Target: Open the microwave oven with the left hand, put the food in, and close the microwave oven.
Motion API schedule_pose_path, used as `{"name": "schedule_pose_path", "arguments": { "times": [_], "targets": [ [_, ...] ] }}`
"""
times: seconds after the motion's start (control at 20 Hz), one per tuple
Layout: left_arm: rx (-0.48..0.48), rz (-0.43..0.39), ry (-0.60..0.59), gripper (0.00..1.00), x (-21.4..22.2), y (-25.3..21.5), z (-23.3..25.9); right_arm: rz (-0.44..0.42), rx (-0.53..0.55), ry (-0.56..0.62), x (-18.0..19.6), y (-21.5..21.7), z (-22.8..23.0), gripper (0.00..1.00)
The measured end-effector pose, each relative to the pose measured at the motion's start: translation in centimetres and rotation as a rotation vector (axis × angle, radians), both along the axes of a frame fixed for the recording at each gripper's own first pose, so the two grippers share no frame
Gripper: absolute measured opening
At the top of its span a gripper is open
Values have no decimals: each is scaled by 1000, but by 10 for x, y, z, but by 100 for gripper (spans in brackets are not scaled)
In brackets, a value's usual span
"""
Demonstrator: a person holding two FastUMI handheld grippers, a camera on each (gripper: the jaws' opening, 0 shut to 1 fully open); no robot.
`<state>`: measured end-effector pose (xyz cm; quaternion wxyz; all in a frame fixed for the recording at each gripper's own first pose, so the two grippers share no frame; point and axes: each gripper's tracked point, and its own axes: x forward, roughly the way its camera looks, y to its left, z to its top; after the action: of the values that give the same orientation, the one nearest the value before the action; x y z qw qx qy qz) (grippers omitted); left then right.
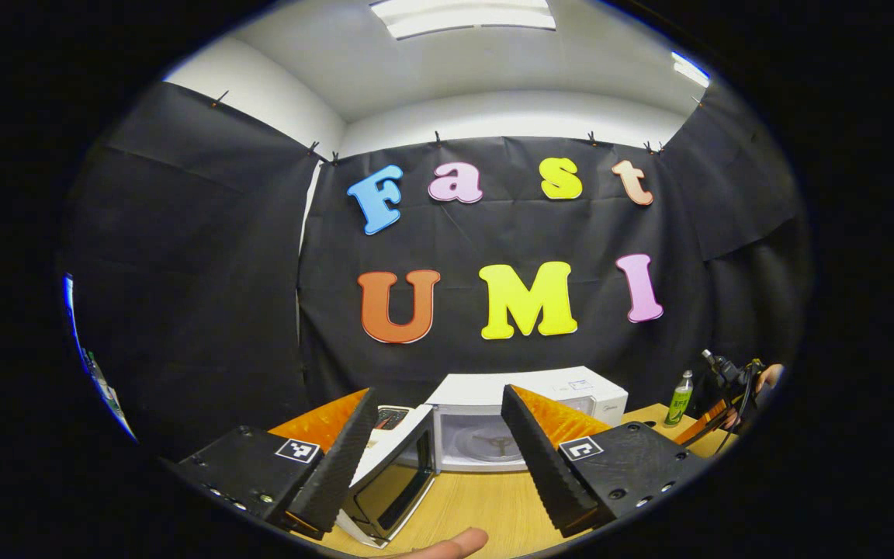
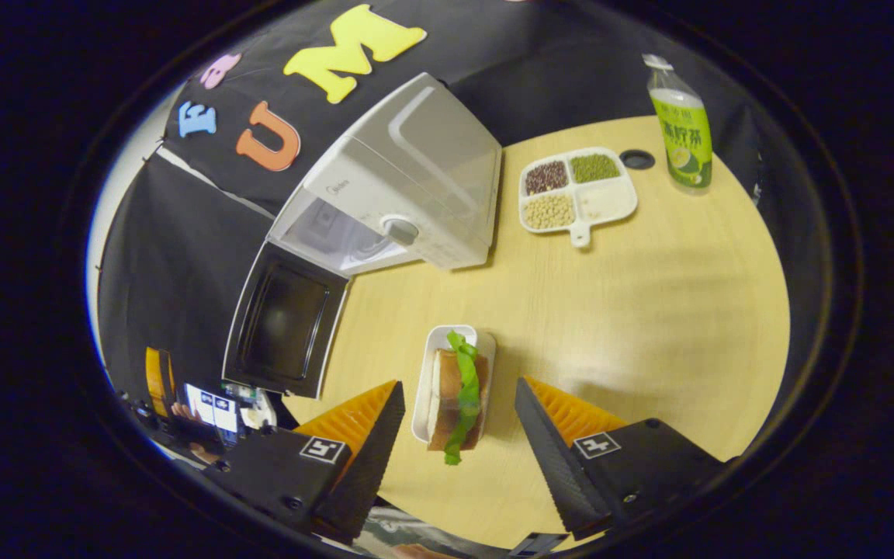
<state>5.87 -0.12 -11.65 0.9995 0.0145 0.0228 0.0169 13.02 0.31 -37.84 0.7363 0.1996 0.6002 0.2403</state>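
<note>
Hovering spread wide above the table, the right gripper (image 2: 459,442) has its jaws on either side of the sandwich (image 2: 456,392) but clear of it, gripping nothing. That sandwich, with a green leaf trailing over it, sits on a small white tray (image 2: 425,380) on the table (image 2: 649,310), near the microwave (image 2: 408,186) but outside it. The microwave's door (image 2: 284,322) hangs fully open, so I judge the food step is next.

Risks as I judge them: closing on the soft bread could squash it or tip it off the shallow tray; pinching only the tray's rim could let it slip. Carried across, the load could clip the open door or the cavity's edge.

The left gripper (image 1: 435,458) is also spread and empty, aimed at the open microwave (image 1: 524,419); a fingertip (image 1: 447,543) shows below it.

A compartment dish of beans (image 2: 575,190) and a green bottle (image 2: 680,124) stand farther off. Small brand lettering on the microwave and the bottle's label are too small to tell
</note>
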Motion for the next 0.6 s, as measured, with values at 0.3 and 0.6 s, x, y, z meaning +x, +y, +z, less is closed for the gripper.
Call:
{"name": "schedule_pose_path", "arguments": {
  "times": [0.3,0.6],
  "targets": [
    [47,42,-30,96,-6,8,3,-51,108,208,-9,15,-26,46],
    [53,25,-23,96,-15,12,-4,29,27,89,-25,18,0,36]
  ]
}}
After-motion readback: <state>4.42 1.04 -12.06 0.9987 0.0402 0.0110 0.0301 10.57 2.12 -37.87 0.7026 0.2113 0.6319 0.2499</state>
